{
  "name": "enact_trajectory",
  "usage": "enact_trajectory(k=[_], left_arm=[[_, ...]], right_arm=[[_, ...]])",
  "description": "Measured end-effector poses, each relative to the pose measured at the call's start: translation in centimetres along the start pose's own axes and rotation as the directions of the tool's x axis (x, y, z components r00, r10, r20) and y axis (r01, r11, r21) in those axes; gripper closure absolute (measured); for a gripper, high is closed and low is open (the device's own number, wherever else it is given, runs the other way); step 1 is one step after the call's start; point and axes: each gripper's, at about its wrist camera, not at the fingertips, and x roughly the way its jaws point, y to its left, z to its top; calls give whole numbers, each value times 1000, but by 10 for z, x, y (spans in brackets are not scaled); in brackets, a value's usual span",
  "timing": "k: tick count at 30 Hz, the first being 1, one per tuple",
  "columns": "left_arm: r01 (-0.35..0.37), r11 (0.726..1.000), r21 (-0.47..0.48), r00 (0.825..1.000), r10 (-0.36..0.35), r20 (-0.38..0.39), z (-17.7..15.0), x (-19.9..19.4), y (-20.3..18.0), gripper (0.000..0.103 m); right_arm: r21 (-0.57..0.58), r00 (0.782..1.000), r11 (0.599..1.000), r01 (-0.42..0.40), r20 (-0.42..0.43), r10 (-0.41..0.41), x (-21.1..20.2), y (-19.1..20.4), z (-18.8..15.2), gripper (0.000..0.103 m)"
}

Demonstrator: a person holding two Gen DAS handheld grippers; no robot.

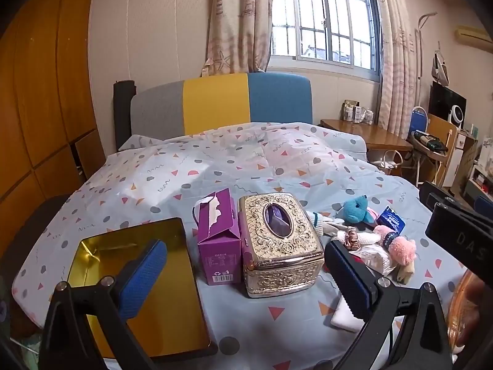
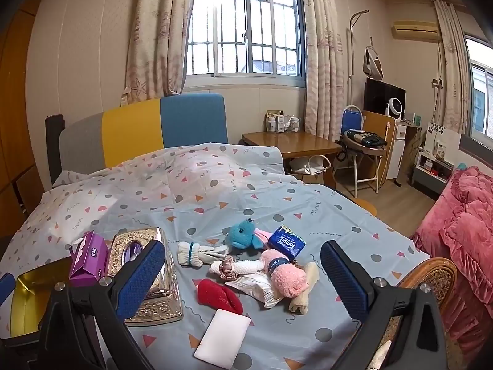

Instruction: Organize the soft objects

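Observation:
A heap of soft things lies on the patterned tablecloth: a blue plush toy, a pink plush toy, white socks, a pink scrunchie, a red lip-shaped cushion, a white sponge and a blue tissue pack. In the left wrist view the blue plush toy and pink plush toy lie to the right. My right gripper hangs open above the heap, holding nothing. My left gripper is open and bare in front of the gold tissue box.
An open gold tin sits at the left, a purple carton beside the gold tissue box. A striped chair back stands behind the table. A rattan chair and a pink quilt are on the right.

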Motion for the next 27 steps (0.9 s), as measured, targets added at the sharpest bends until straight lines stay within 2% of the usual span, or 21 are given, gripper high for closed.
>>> enact_trajectory(k=[27], left_arm=[[0, 1000, 2, 1000, 0, -31, -7, 9, -1, 0]], right_arm=[[-2, 1000, 1000, -1, -24, 1, 16, 2, -7, 0]])
